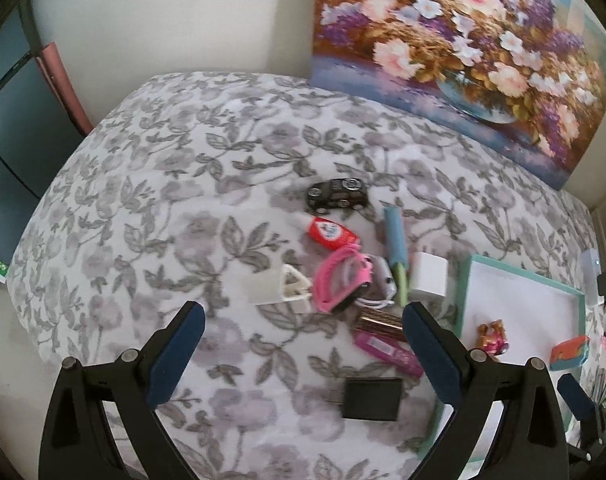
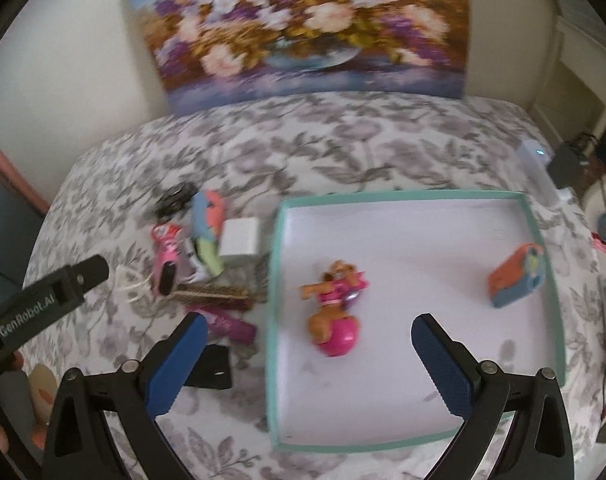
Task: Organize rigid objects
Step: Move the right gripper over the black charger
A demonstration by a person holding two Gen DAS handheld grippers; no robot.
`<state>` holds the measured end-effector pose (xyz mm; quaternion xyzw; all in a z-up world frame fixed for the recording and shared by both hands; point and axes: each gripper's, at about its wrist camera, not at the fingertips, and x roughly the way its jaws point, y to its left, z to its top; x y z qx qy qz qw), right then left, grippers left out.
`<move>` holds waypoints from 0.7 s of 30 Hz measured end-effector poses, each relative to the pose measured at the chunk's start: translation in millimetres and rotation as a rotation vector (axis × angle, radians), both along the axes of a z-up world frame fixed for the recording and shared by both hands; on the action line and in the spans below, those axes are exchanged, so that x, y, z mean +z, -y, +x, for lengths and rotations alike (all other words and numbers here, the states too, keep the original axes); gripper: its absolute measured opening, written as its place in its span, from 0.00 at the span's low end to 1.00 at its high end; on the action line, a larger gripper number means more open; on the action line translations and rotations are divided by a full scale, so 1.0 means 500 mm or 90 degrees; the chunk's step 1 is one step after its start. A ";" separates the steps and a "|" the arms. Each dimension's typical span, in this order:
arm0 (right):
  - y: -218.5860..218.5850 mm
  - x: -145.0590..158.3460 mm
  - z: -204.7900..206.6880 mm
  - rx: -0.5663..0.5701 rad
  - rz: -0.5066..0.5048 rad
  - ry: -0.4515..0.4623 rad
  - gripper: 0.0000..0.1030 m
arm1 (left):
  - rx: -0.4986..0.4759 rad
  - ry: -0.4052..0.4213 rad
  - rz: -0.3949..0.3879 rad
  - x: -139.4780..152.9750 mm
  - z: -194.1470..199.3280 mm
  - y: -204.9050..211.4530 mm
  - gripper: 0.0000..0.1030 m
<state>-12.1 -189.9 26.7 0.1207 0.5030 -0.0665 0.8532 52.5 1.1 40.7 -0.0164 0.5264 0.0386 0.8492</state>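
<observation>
A pile of small objects lies on the floral bedspread [image 1: 151, 208]: a black toy car [image 1: 337, 196], a red bottle [image 1: 331, 233], a pink toy iron [image 1: 341, 280], a white charger cube [image 1: 427, 276], a magenta tube [image 1: 387, 350] and a black square block [image 1: 371, 399]. My left gripper [image 1: 303, 354] is open above the bedspread, just short of the pile. To the right lies a teal-rimmed white tray [image 2: 551, 280] holding a pink and brown dog figure [image 2: 335, 312] and an orange and blue toy [image 2: 515, 280]. My right gripper [image 2: 311, 364] is open over the tray, near the dog figure.
A flower painting [image 2: 303, 28] leans on the wall behind the bed. The left gripper's black body [image 2: 43, 304] reaches in from the left of the right wrist view, with a hand [image 2: 7, 420] below it. Cables and small devices [image 2: 571, 164] crowd the bed's right edge.
</observation>
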 end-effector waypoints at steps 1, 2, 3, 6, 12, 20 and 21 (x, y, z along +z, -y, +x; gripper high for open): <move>-0.009 -0.002 0.002 0.007 0.003 -0.001 1.00 | 0.001 0.001 0.004 0.000 -0.001 -0.007 0.96; -0.019 -0.004 0.005 0.015 0.006 -0.003 1.00 | 0.003 0.001 0.008 0.000 -0.002 -0.014 0.96; -0.030 -0.006 0.008 0.023 0.010 -0.004 1.00 | 0.004 0.000 0.012 -0.001 -0.002 -0.021 0.96; -0.052 -0.018 0.016 0.037 0.021 -0.012 1.00 | 0.009 -0.006 0.016 -0.008 -0.001 -0.043 0.96; -0.101 -0.047 0.031 0.069 0.019 -0.037 1.00 | 0.028 -0.042 0.002 -0.051 0.010 -0.081 0.96; -0.156 -0.110 0.047 0.105 0.025 -0.091 1.00 | 0.059 -0.123 -0.013 -0.138 0.023 -0.113 0.96; -0.163 -0.115 0.048 0.110 0.020 -0.095 1.00 | 0.059 -0.132 -0.010 -0.149 0.024 -0.113 0.96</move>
